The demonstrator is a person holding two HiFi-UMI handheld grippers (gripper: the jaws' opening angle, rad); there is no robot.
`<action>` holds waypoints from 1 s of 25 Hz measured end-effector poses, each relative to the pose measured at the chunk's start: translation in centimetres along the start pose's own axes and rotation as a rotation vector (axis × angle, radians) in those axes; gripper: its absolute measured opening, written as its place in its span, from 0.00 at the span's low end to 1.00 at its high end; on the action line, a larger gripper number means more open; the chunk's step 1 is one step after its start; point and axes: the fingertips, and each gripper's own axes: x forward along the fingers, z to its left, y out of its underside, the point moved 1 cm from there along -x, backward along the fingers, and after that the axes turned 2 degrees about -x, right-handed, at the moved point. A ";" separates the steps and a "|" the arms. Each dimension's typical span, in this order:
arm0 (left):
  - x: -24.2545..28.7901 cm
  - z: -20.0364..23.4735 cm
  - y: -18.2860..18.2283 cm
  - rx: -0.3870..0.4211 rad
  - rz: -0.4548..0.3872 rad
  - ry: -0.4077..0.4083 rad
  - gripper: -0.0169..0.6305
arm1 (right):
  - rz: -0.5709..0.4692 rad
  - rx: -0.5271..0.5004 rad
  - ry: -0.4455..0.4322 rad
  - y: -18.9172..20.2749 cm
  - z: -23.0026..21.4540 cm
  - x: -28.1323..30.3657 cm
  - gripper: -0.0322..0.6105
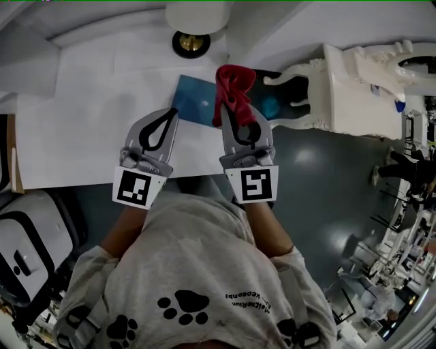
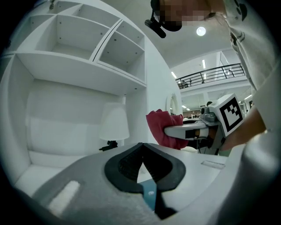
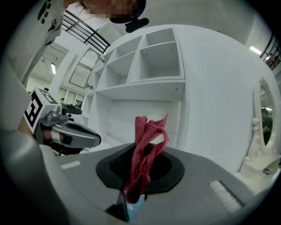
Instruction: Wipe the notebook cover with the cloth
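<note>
A blue notebook (image 1: 194, 101) lies flat on the white desk (image 1: 82, 136). My right gripper (image 1: 230, 114) hovers over its right part, shut on a red cloth (image 1: 234, 87) that stands crumpled past the jaw tips. In the right gripper view the red cloth (image 3: 147, 143) rises from the closed jaws, with a sliver of the notebook (image 3: 134, 207) below. My left gripper (image 1: 169, 114) sits at the notebook's left edge, shut with nothing in it. Its own view shows the left gripper (image 2: 141, 147) with jaw tips together, the notebook (image 2: 150, 194) beneath, and the red cloth (image 2: 160, 127) to the right.
A white table lamp (image 1: 193, 20) with a dark round base (image 1: 191, 44) stands behind the notebook. White shelving (image 3: 153, 57) rises at the back of the desk. An ornate white stand (image 1: 347, 82) is at the desk's right end. The desk's near edge runs just below the grippers.
</note>
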 end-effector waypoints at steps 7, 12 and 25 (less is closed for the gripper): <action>1.9 1.3 4.1 0.006 0.058 -0.019 0.02 | 0.067 -0.027 -0.110 4.4 0.0 3.4 0.12; 2.5 2.0 6.5 0.013 0.103 -0.040 0.02 | 0.138 -0.058 -0.218 7.2 1.1 5.6 0.12; 2.9 3.2 13.8 -0.048 0.212 -0.073 0.02 | 0.344 -0.229 -0.507 14.5 4.1 10.4 0.12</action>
